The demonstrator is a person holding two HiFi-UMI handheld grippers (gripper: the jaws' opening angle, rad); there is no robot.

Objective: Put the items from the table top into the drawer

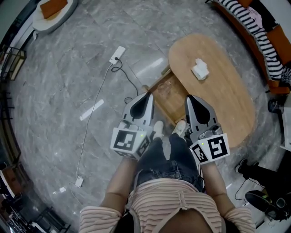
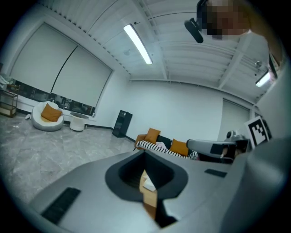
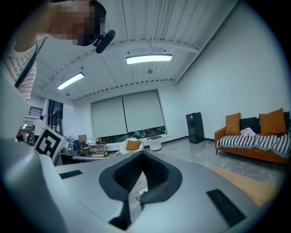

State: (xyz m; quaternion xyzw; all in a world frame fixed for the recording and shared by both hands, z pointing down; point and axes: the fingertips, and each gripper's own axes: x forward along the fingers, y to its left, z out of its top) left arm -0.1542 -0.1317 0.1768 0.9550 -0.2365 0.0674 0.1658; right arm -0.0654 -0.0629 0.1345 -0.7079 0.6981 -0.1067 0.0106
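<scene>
An oval wooden table [image 1: 223,86] carries a crumpled white item [image 1: 199,69]. Its drawer [image 1: 167,94] stands pulled out toward me, with something clear lying inside. My left gripper [image 1: 147,96] is raised over the floor just left of the drawer, shut and empty. My right gripper [image 1: 192,99] hovers at the table's near edge, also shut and empty. In the left gripper view the shut jaws of the left gripper [image 2: 144,153] leave a slit showing the table and the white item [image 2: 148,184]. The right gripper [image 3: 143,153] points level across the room, with the table [image 3: 250,186] at lower right.
A white power strip [image 1: 117,54] with its cable lies on the marble floor left of the table. An orange sofa with a striped cloth [image 1: 257,27] stands beyond the table. A white beanbag [image 1: 52,13] sits far left. Black gear [image 1: 266,184] lies at right.
</scene>
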